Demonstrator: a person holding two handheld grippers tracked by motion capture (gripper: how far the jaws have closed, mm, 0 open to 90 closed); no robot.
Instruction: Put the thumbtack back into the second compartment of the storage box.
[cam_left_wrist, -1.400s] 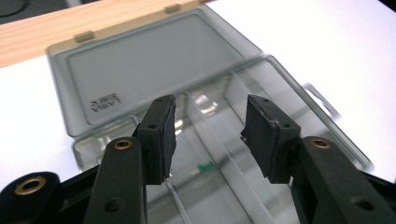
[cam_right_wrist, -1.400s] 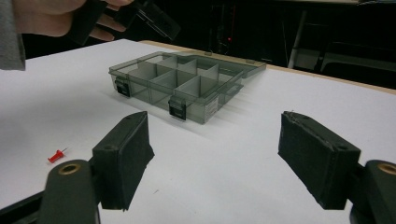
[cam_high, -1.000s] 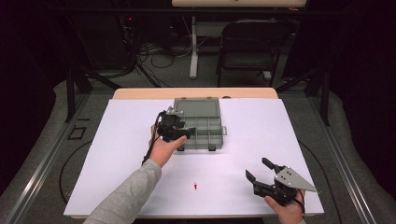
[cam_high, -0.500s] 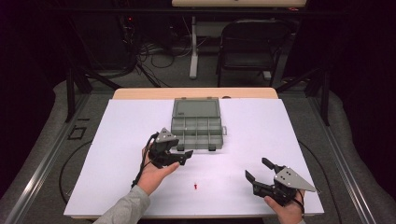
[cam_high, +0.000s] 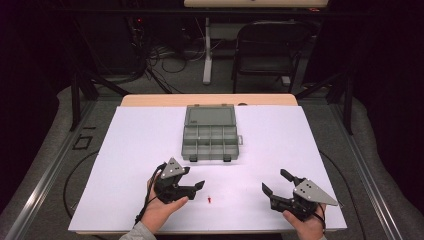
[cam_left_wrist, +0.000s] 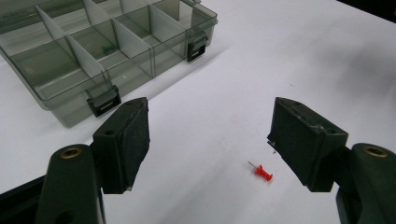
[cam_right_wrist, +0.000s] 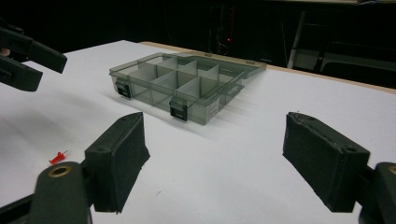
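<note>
Pushpin (cam_left_wrist: 264, 172) lies flat just right of my left gripper (cam_high: 192, 187), nearer than my right gripper (cam_high: 274, 186); needle points left, both jaws wide, empty.

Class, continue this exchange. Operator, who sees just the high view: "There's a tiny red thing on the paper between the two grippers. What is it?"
Observer: A red pushpin, lying on its side with its metal point bare.
Operator: Is the left gripper lined up on it?
Observer: Nearly. The left gripper is open, and the pin lies between its jaws, closer to the one at the right of the left gripper view.
Operator: Anything in the organizer box?
Observer: The organizer box is open; one compartment holds a small green item, too small to identify.
Operator: And the right gripper?
Observer: The right gripper is open, aimed toward the box.
</note>
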